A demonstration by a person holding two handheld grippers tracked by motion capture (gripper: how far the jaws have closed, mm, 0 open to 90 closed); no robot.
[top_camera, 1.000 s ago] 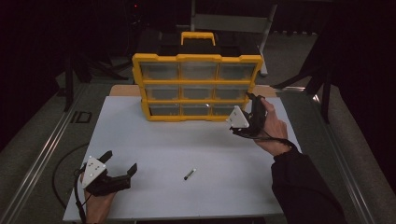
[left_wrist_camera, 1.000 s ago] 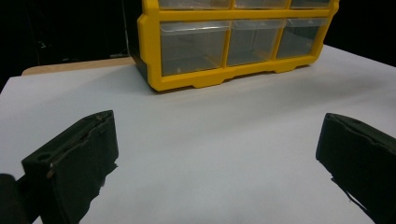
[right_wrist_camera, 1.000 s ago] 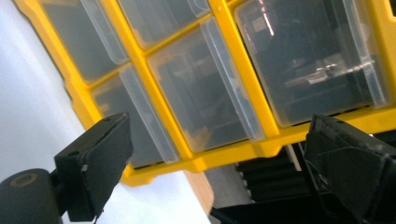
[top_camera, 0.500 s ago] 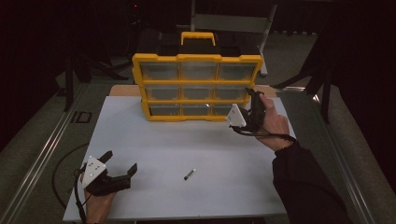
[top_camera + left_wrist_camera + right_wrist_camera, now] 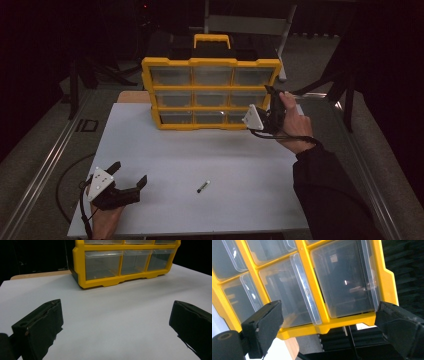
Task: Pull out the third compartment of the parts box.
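Observation:
A yellow drawer cabinet [image 5: 210, 89] with clear plastic drawers and a black top handle stands at the back of the white table [image 5: 150, 145]. My right gripper [image 5: 269, 102] is held up at the cabinet's right end, open, its jaws facing the drawer fronts. In the right gripper view the clear right-hand drawer [image 5: 344, 282] lies just beyond the spread jaws of that gripper [image 5: 329, 327], apart from them. My left gripper [image 5: 129, 173] rests low at the table's front left, open and empty. A small dark screw [image 5: 202, 186] lies on the table near the front centre.
In the left gripper view the cabinet [image 5: 125, 262] stands well beyond the wide-open left gripper [image 5: 115, 325], with bare white table between. A wooden board edge [image 5: 132, 96] shows behind the table's left rear. Dark floor and metal frames surround the table.
My right gripper has moved forward and a little up, closer to the cabinet's right-hand drawers. The left gripper and the screw have stayed put.

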